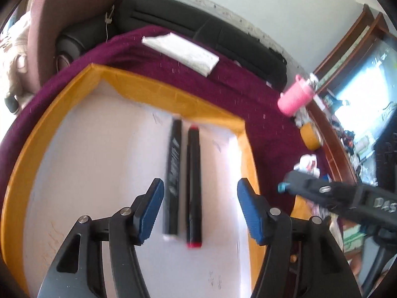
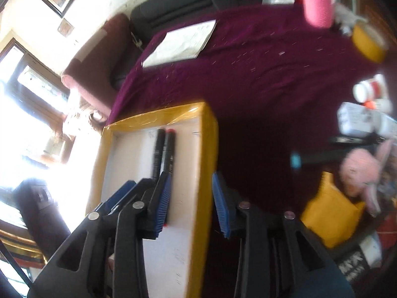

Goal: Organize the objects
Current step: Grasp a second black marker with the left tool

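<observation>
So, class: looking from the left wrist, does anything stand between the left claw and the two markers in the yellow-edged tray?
Nothing visible does. The left claw is open above the white floor of the yellow-edged tray, and the black marker and the red-capped black marker lie side by side, bare, between its blue pads.

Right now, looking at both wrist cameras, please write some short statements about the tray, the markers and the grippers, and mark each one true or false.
1. Two markers lie side by side inside the yellow-rimmed tray. True.
2. The left gripper is clamped on the red-capped marker. False: its jaws stand open, pads clear of both markers.
3. The black marker lies left of the red-capped one in the left wrist view. True.
4. The pink cup stands inside the tray. False: it is outside, beyond the purple cloth.
5. The right gripper holds a marker. False: nothing is between its pads.
</observation>
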